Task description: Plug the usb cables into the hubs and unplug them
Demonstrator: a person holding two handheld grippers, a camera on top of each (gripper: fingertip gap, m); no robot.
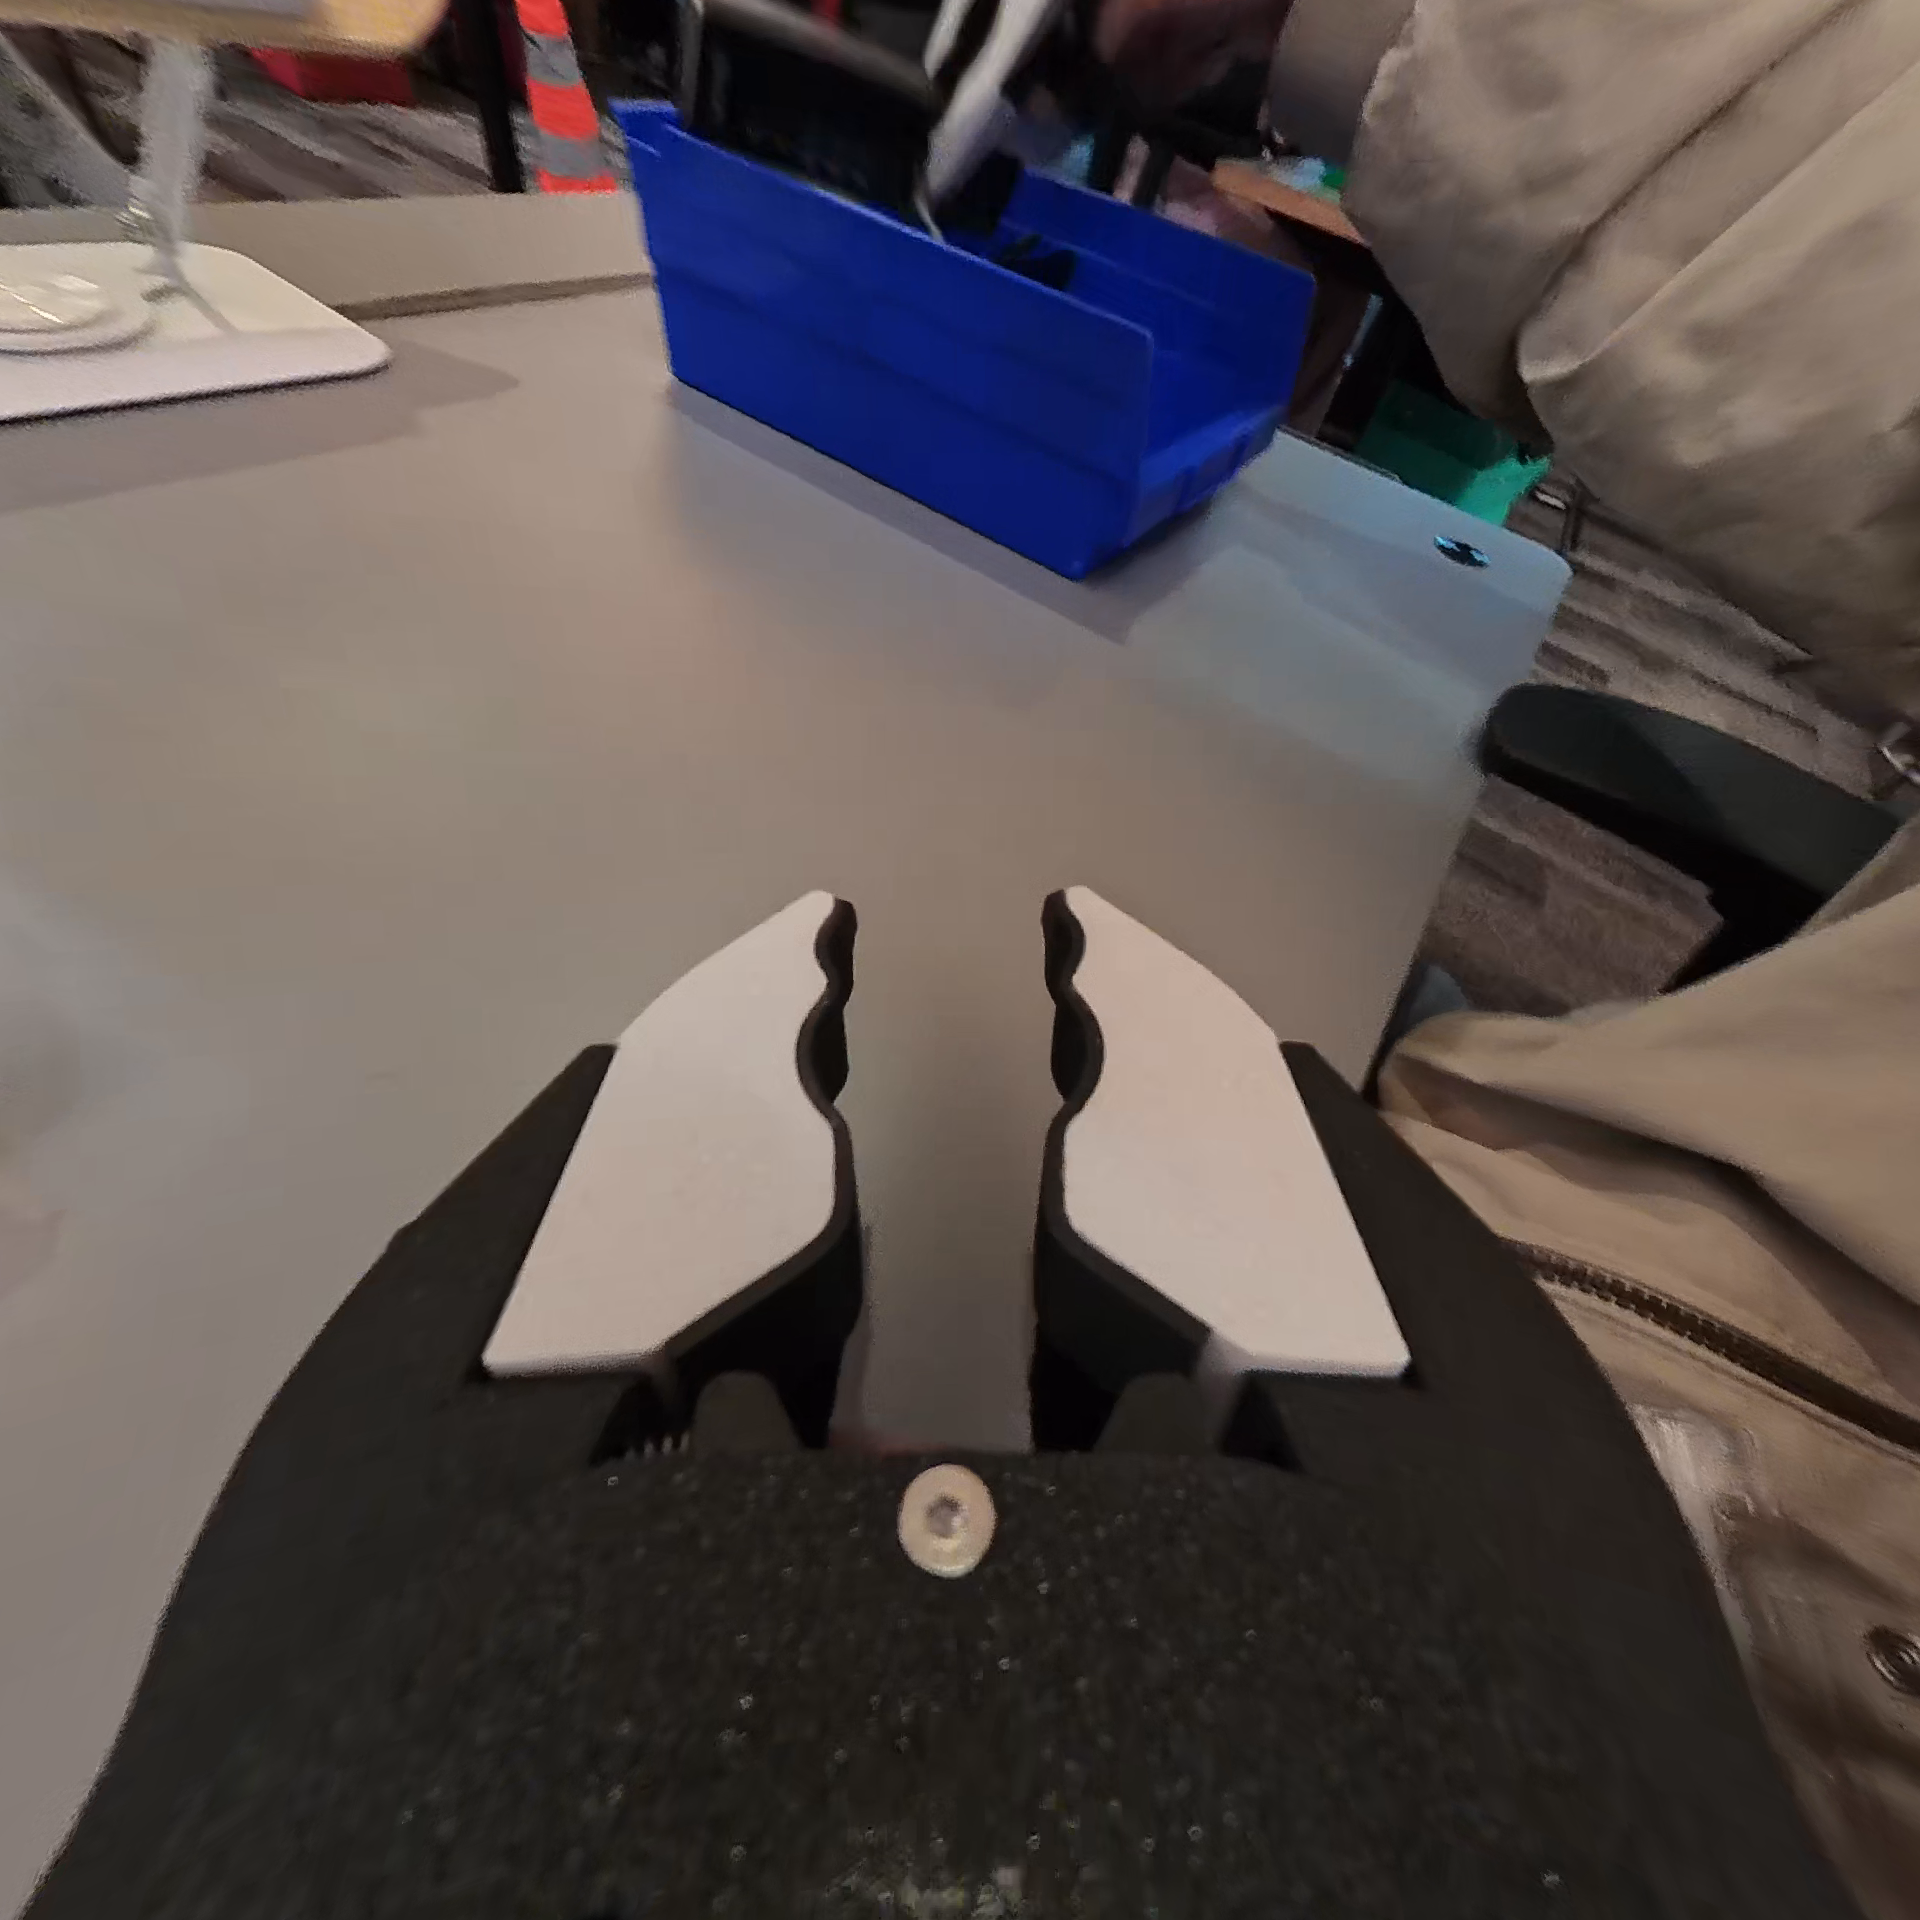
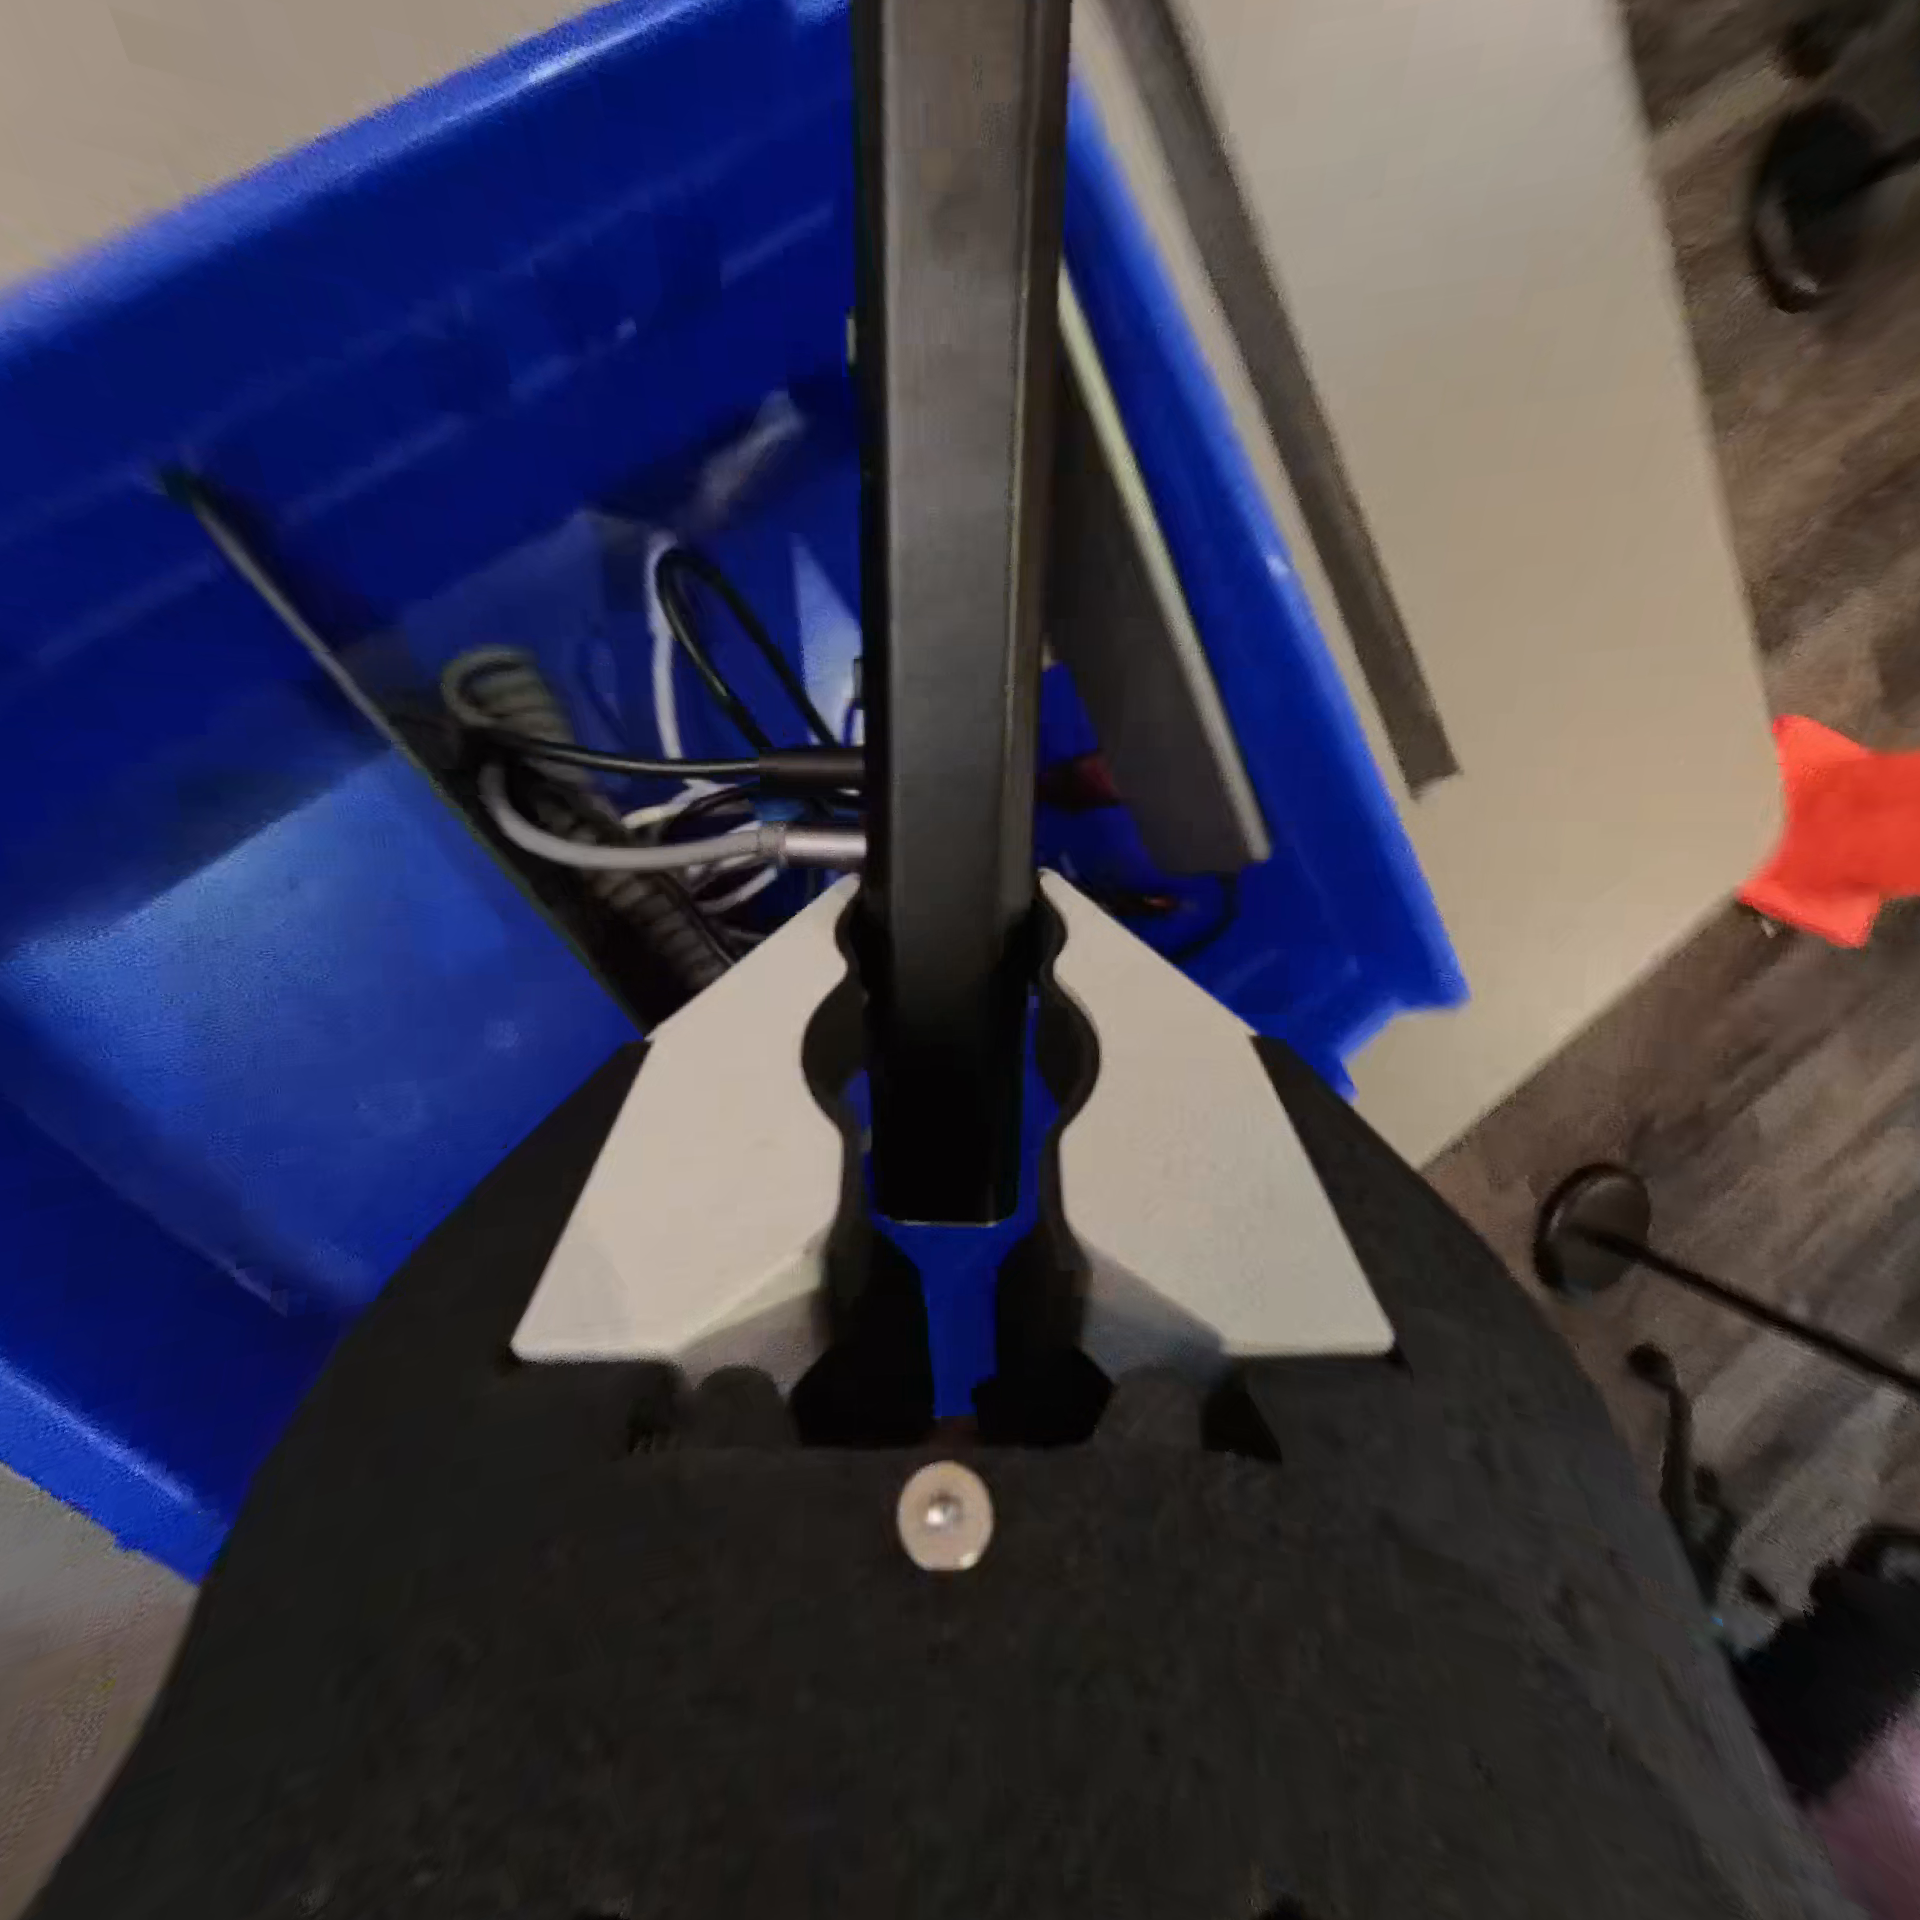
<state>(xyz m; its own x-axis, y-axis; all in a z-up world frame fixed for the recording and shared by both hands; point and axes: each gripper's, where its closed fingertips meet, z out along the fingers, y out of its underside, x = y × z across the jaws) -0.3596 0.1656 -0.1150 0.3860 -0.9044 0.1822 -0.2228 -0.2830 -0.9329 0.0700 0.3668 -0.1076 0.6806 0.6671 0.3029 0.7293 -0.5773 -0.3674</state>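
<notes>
While left gripper (image 1: 949, 914) gapes empty, hub (image 2: 951, 468) clamped between right gripper (image 2: 948, 894) jaws.

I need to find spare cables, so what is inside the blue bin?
The blue bin holds tangled cables in black, grey and white, behind a divider. The long black hub gripped by the right hand-held gripper covers the middle, so anything behind it cannot be seen.
</notes>
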